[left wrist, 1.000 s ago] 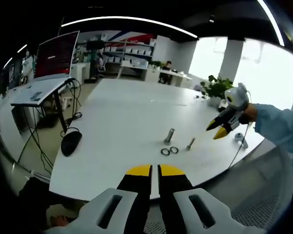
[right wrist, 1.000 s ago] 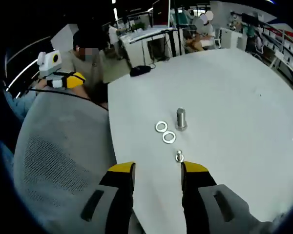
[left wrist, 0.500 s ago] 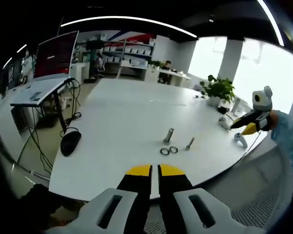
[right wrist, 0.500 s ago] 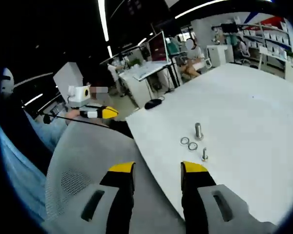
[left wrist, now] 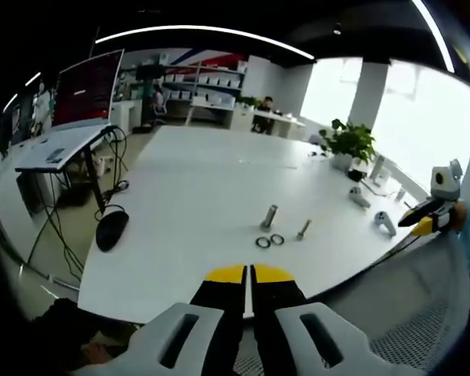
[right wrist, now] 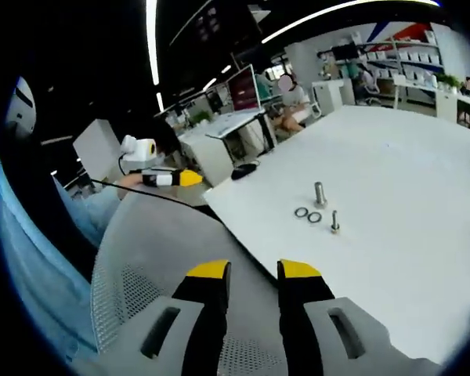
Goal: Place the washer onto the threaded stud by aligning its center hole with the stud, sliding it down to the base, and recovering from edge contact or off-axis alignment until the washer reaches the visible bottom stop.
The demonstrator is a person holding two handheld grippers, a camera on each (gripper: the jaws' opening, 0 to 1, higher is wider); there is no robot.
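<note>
**Both tools pulled back from the table, washers untouched**

A large white table (left wrist: 196, 180) carries the few small parts of the task. Taking the upright threaded stud (left wrist: 269, 216) as the landmark: two washers (left wrist: 269, 240) lie flat, side by side, just in front of it on the person's side, and a smaller bolt (left wrist: 304, 229) stands just beside it, near the second washer. A black computer mouse (left wrist: 110, 229) sits well apart from the stud, at the table's edge. A grey mesh chair back (right wrist: 153, 258) stands between the person and the table.

Over the last second the right tool (right wrist: 252, 272) has drawn well away from the stud. A second ago its tips hung right over the bolt and washers; now the parts look small and distant in the right gripper view, and in the left gripper view that tool has slid out past the table's far edge. Its jaws have also narrowed, leaving a slim gap, and they grip nothing.

The left tool (left wrist: 247, 273) has barely shifted. It hangs off the table's near edge, well apart from the stud, jaws pressed almost together and empty.

My reading: no washer has been picked up yet, so the task has not started, and the right tool must come back in before any grasp.
</note>
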